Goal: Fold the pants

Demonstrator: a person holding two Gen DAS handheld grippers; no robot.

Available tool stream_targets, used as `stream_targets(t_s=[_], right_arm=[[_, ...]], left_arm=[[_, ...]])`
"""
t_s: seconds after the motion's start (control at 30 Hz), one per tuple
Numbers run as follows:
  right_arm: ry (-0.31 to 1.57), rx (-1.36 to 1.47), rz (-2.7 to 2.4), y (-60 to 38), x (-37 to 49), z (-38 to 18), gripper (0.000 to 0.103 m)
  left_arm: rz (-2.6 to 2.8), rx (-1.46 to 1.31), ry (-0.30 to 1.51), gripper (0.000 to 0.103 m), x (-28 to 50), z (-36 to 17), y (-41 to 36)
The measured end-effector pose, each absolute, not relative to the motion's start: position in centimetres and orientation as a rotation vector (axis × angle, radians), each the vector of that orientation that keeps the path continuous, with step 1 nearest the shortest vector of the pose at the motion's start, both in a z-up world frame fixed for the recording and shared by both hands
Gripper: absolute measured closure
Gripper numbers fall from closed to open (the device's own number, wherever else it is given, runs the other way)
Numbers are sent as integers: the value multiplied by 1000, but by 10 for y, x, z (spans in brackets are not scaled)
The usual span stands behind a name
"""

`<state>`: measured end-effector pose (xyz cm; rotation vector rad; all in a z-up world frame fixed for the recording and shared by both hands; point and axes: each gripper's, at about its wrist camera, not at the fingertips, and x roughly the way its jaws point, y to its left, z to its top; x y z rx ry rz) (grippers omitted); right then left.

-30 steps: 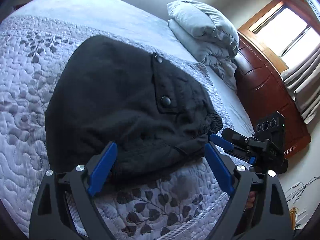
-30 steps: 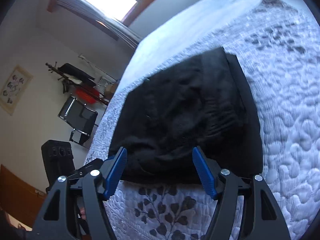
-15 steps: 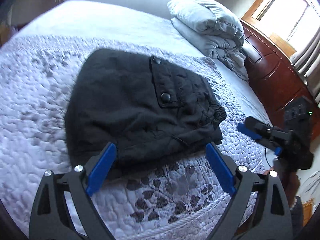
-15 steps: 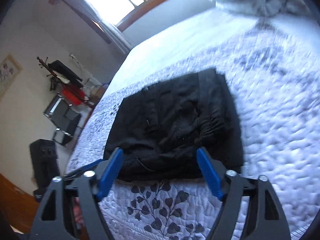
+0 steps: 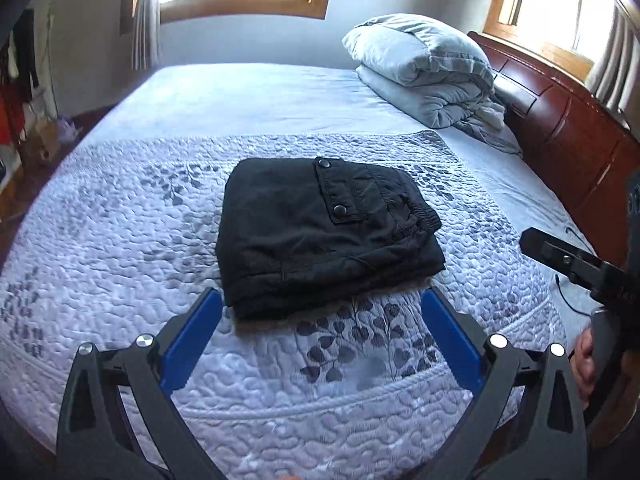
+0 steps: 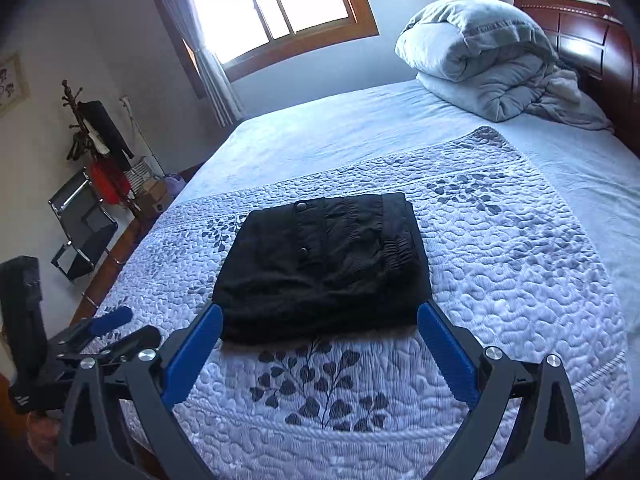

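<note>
The black pants (image 5: 320, 232) lie folded into a compact rectangle on the quilted bedspread (image 5: 120, 240), pocket flap with snap buttons facing up. They also show in the right wrist view (image 6: 324, 268). My left gripper (image 5: 322, 336) is open and empty, hovering just short of the pants' near edge. My right gripper (image 6: 320, 350) is open and empty, also just short of the near edge. The right gripper's body shows at the right edge of the left wrist view (image 5: 580, 268); the left gripper's shows at the lower left of the right wrist view (image 6: 100, 332).
A folded grey duvet (image 5: 424, 68) lies at the head of the bed by the dark wooden headboard (image 5: 568, 120). A coat rack (image 6: 96, 136) and a black chair (image 6: 80, 228) stand on the floor beyond the bed's left side.
Both grippers have pulled back and risen away from the pants, which now sit farther off and whole in view. Both views have levelled out. The pants have not moved.
</note>
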<state>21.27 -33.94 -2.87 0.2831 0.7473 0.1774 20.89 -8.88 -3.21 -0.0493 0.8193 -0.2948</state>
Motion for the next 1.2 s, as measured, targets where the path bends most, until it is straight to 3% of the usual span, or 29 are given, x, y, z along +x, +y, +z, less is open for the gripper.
stream_targets(t_s=[0.77,1.2], right_arm=[[791,162,31,-316,168,-3,4],[852,128,-2,-309,172,-17,4]], left_arm=[[-200,48,722,3,136,21,-87],[-166,37,793,3,153,-5,-76]])
